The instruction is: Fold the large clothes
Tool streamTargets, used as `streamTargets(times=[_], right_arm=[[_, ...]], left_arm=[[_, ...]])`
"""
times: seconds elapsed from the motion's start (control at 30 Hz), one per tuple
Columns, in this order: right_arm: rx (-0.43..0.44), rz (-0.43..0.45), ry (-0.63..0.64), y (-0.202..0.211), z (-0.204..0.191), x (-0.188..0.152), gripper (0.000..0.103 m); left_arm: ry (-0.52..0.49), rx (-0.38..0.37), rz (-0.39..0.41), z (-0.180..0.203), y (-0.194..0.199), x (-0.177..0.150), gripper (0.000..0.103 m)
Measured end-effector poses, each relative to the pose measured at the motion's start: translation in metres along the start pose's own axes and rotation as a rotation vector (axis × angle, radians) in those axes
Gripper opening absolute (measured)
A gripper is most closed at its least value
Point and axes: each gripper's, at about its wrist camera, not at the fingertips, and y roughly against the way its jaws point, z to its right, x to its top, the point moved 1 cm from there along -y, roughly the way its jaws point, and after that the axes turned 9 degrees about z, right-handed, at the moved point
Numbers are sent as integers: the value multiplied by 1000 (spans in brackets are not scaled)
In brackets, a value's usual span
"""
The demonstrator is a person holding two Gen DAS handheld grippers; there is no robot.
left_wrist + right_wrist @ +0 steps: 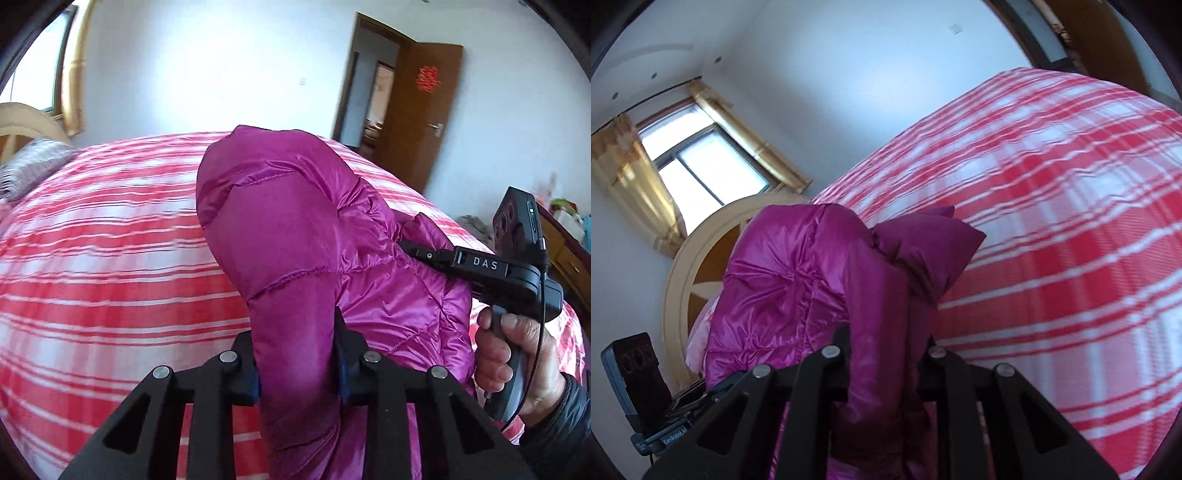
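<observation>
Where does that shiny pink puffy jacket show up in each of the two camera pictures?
Left wrist view: the pink jacket fills the centre, bunched up and running down between the left gripper fingers.
Right wrist view: the pink jacket sits centre-left, a fold pinched in the right gripper.
Shared landmark: the red and white plaid bedspread under it.

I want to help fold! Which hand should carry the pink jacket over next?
Probably neither alone. The left gripper and right gripper both have their jaws clamped on the pink puffy jacket, raised above the striped bedspread. They should likely move together.
</observation>
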Motion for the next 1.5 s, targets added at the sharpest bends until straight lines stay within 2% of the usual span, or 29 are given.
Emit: streamTargets(times=[0.4, 0.73, 0.93, 1.27, 1.5], right_arm=[[137, -145, 90, -98, -97, -32, 18], [209, -247, 117, -164, -149, -67, 18], [215, -290, 154, -185, -168, -83, 18], [196, -333, 212, -200, -187, -99, 18], [171, -343, 227, -211, -189, -105, 18]], left_arm=[[67, 176, 23, -101, 36, -13, 30], [141, 285, 3, -173, 67, -41, 30], [168, 296, -17, -194, 69, -54, 30], [204, 299, -32, -205, 74, -69, 31], [213, 302, -31, -206, 73, -74, 36]])
